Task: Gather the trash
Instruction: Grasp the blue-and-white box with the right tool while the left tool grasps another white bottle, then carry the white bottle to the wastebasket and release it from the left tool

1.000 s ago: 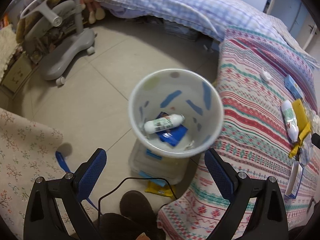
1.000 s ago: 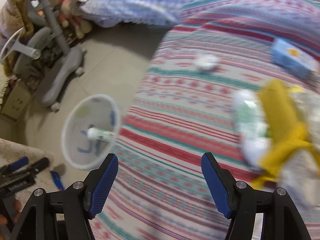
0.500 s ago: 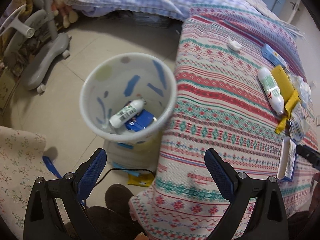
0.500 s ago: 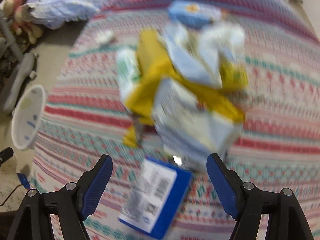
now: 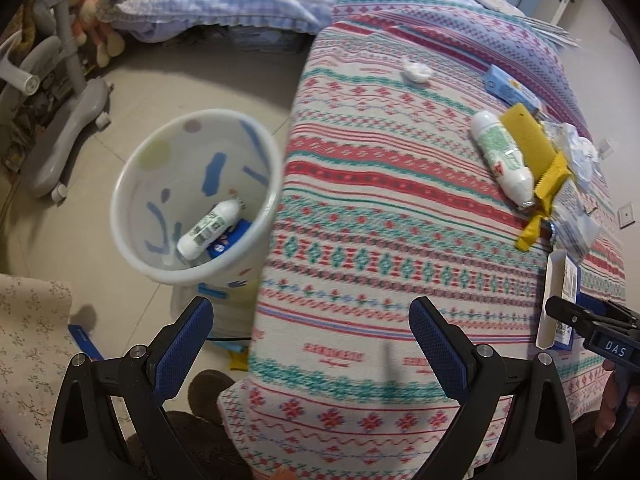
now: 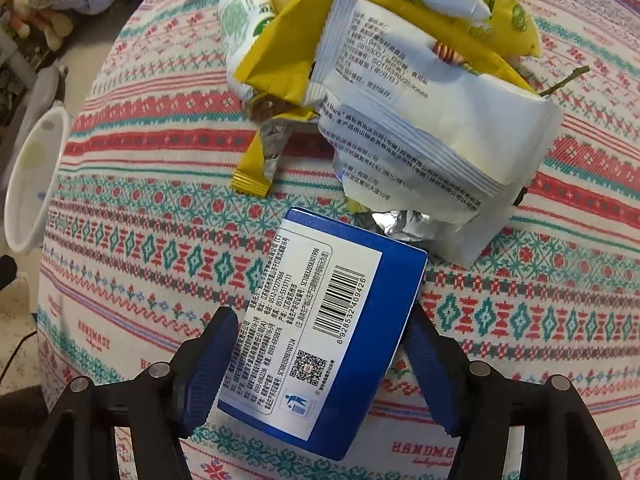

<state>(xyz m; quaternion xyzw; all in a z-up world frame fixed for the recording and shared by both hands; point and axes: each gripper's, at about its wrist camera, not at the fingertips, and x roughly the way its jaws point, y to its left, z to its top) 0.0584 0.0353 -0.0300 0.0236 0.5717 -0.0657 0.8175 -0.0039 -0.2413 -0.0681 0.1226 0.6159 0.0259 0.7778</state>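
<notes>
My right gripper (image 6: 320, 332) points down at the patterned bedspread (image 6: 160, 260). Its jaws are closing around a blue and white box (image 6: 332, 320) that lies askew between them; the pads sit at its long edges without a clear squeeze. Just beyond lie a white wrapper (image 6: 420, 120), a yellow wrapper (image 6: 288, 40) and a white bottle (image 6: 244, 16). My left gripper (image 5: 310, 312) is open and empty over the bed's edge. Left of it stands the white bin (image 5: 120, 208) with a bottle (image 5: 208, 230) inside. The same box (image 5: 560, 296) shows at the far right.
A crumpled tissue (image 5: 416, 70) and a light blue carton (image 5: 510, 88) lie farther up the bed. A grey chair base (image 5: 60, 128) and a plush toy (image 5: 96, 20) stand on the tiled floor behind the bin. A floral cloth (image 5: 28, 340) covers the near left.
My right gripper swung from the bin side across the bed and dropped over the blue box, jaws narrowing. The left gripper slid right, from above the bin to the bed's edge.
</notes>
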